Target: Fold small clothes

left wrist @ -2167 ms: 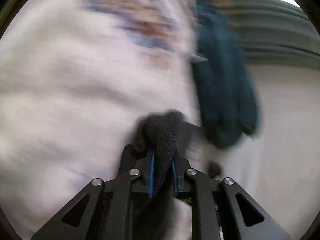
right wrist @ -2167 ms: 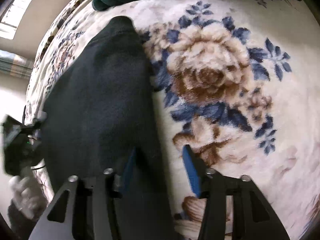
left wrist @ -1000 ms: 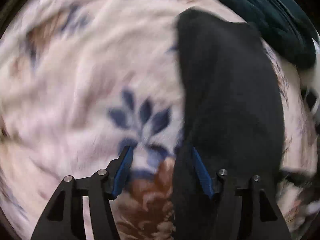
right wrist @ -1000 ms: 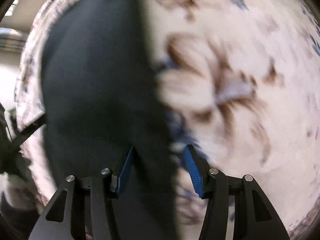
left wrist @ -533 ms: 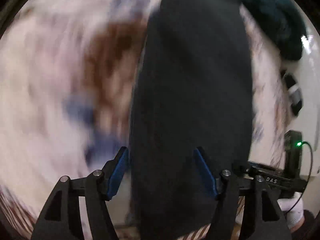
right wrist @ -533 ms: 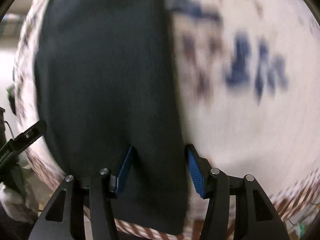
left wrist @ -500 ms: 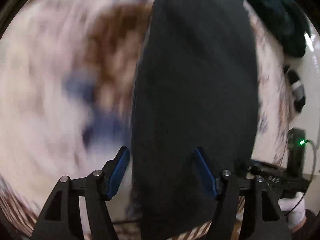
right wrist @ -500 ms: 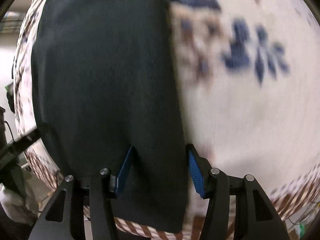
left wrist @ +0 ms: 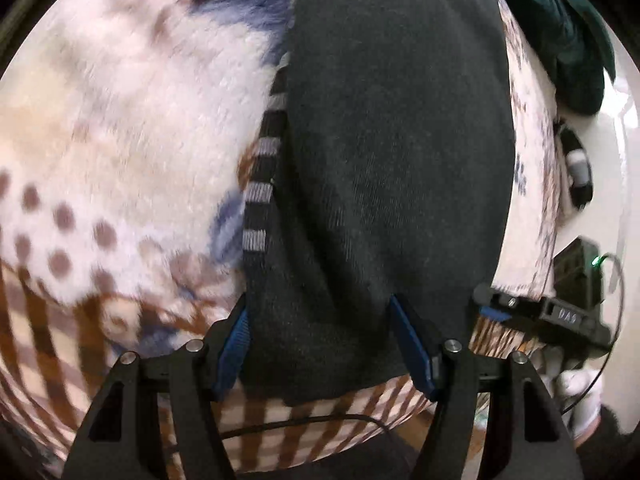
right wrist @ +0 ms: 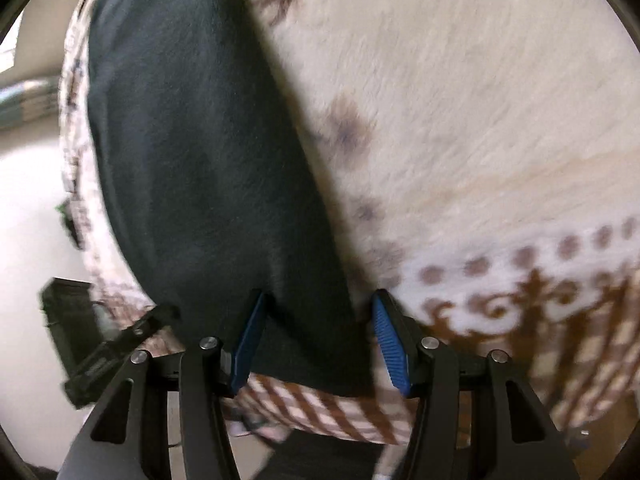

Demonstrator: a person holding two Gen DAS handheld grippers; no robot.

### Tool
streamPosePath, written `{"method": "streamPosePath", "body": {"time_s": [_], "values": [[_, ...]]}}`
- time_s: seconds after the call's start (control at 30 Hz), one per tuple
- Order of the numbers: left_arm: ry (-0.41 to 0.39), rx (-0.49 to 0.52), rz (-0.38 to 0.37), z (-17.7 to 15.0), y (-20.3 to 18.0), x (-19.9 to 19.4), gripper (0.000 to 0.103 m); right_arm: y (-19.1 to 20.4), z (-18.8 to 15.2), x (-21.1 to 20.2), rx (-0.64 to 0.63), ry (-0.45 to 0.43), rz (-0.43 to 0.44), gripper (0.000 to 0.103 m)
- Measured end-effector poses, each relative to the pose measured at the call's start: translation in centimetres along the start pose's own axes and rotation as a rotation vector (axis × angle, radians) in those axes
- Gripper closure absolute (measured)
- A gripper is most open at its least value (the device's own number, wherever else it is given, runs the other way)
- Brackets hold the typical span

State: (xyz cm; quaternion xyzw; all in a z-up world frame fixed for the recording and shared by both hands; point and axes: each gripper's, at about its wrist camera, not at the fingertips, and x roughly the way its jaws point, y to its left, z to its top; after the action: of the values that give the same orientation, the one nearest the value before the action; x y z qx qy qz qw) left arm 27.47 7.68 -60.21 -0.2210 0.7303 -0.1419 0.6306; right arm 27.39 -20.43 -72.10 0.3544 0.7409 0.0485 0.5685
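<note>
The dark garment lies flat near the blanket's edge, unfolded, both hand-held grippers, left and right, wide open astride its near hem, gripping nothing.

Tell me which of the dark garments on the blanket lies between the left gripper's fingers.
The black garment, spread flat with its near hem between the open left gripper. The dark teal garment is bunched far off at the blanket's edge.

A black garment with a grey-striped edge lies on a cream, blue-and-brown floral blanket.
</note>
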Motion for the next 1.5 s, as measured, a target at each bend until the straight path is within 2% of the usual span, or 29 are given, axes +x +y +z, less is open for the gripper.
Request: {"method": "streamPosePath", "body": {"time_s": [0.1, 0.13, 0.17, 0.2, 0.23, 0.33, 0.43, 0.53, 0.6, 0.7, 0.83, 0.97, 1.03, 1.13, 1.17, 1.27, 1.33, 1.4, 1.43, 1.47, 1.5], "values": [[-0.034, -0.037, -0.038, -0.7, -0.3, 0.3, 0.040, -0.5, 0.0, 0.6, 0.027, -0.002, 0.096, 0.047], [-0.054, -0.038, -0.044, -1.0, -0.7, 0.3, 0.047, -0.6, 0.0, 0.7, 0.033, -0.008, 0.108, 0.049], [-0.064, -0.030, -0.044, -1.5, -1.0, 0.4, 0.076, -0.7, -0.3, 0.7, 0.039, -0.013, 0.120, 0.065], [-0.062, -0.017, -0.032, -1.8, -1.4, 0.5, 0.092, -0.6, -0.6, 1.1, 0.038, -0.011, 0.125, 0.079], [-0.071, 0.000, -0.030, -2.5, -0.8, 0.1, 0.093, -0.9, -1.0, 0.9, 0.042, -0.013, 0.141, 0.091], [-0.125, 0.018, -0.015, -3.1, -2.1, -0.7, 0.093, -0.7, -2.0, -0.1, 0.054, -0.053, 0.183, 0.092], [-0.189, 0.041, -0.026, -3.7, -2.2, -3.4, 0.094, 0.2, -2.9, -1.4, 0.026, -0.093, 0.209, 0.093], [-0.265, 0.075, -0.054, -3.4, -4.3, -5.9, 0.094, 1.6, -3.7, -3.9, -0.009, -0.139, 0.250, 0.093], [-0.320, 0.102, -0.078, -2.9, -4.8, -8.1, 0.094, 3.0, -2.8, -6.4, -0.043, -0.177, 0.276, 0.093], [-0.406, 0.139, -0.116, -0.6, -6.8, -11.1, 0.094, 5.6, -1.7, -9.7, -0.087, -0.238, 0.314, 0.093], [-0.501, 0.201, -0.184, 4.3, -9.5, -14.9, 0.094, 10.3, 1.4, -13.9, -0.141, -0.334, 0.351, 0.093], [-0.564, 0.250, -0.228, 10.9, -10.9, -17.8, 0.093, 15.0, 6.9, -18.0, -0.186, -0.452, 0.350, 0.093], [-0.585, 0.263, -0.251, 15.2, -12.0, -18.4, 0.093, 17.9, 10.4, -19.0, -0.186, -0.506, 0.344, 0.093], [-0.601, 0.299, -0.241, 21.5, -12.7, -18.9, 0.093, 20.5, 17.1, -19.8, -0.186, -0.572, 0.333, 0.093], [-0.612, 0.312, -0.209, 24.3, -13.3, -18.5, 0.093, 21.2, 19.1, -19.9, -0.188, -0.590, 0.329, 0.093], [-0.598, 0.326, -0.168, 30.3, -14.0, -17.1, 0.093, 23.2, 26.8, -19.5, -0.162, -0.622, 0.308, 0.093], [-0.538, 0.302, -0.158, 35.6, -14.1, -15.2, 0.088, 24.2, 31.2, -19.0, -0.145, -0.639, 0.262, 0.093], [-0.468, 0.264, -0.132, 40.2, -13.7, -12.9, 0.083, 24.3, 36.8, -17.3, -0.112, -0.593, 0.291, 0.090], [-0.430, 0.254, -0.109, 41.7, -13.4, -11.2, 0.073, 24.2, 39.1, -16.4, -0.085, -0.551, 0.287, 0.086], [-0.410, 0.234, -0.070, 43.1, -13.1, -10.3, 0.070, 24.0, 41.0, -15.4, -0.059, -0.504, 0.266, 0.081], [-0.399, 0.223, -0.080, 43.9, -12.7, -9.9, 0.069, 23.6, 42.1, -14.9, -0.044, -0.477, 0.253, 0.078]]}}
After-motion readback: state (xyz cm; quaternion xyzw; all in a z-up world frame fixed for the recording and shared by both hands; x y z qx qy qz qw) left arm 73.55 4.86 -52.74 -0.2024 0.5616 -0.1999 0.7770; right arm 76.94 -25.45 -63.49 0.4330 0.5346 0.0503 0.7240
